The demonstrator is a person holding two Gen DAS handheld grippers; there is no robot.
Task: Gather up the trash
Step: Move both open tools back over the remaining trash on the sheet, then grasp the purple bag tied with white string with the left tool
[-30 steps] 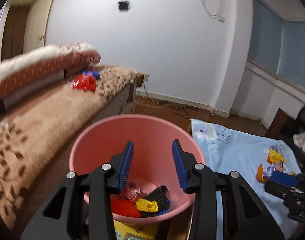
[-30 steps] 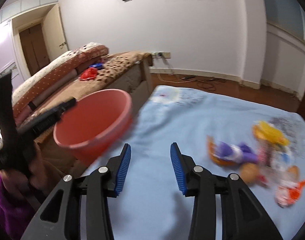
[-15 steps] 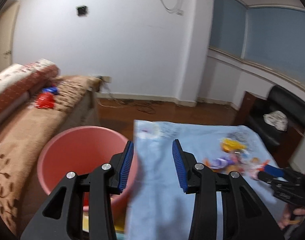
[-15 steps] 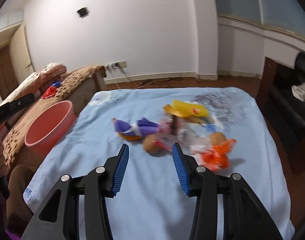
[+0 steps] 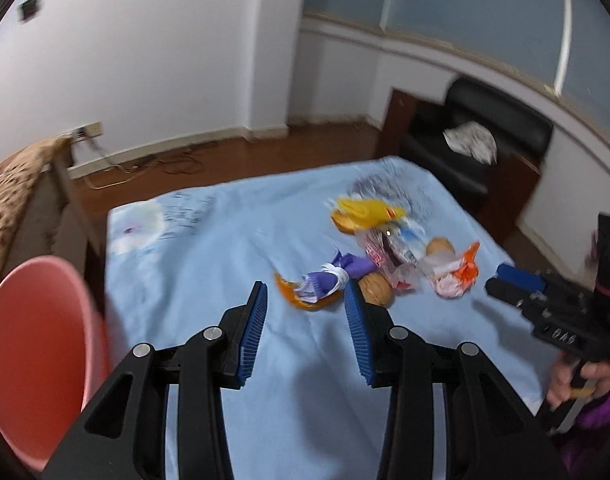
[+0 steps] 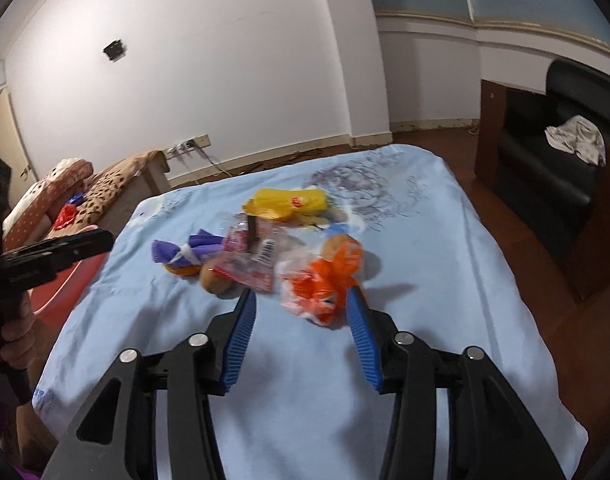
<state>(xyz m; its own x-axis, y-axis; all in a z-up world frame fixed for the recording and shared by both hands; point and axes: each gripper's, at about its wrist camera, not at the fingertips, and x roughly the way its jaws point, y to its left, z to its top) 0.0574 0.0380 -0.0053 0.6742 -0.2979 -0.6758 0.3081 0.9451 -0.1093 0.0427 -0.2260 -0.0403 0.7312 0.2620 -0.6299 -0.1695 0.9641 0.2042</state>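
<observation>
Both tools swung from pink bucket toward wrappers (jaws apart).

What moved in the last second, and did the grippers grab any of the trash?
Both grippers swung away from the pink bucket toward the trash pile. The left gripper now faces the purple wrapper, and the right gripper the orange wrapper. Nothing was grabbed. Both stayed open, and the trash stayed on the blue sheet.
</observation>
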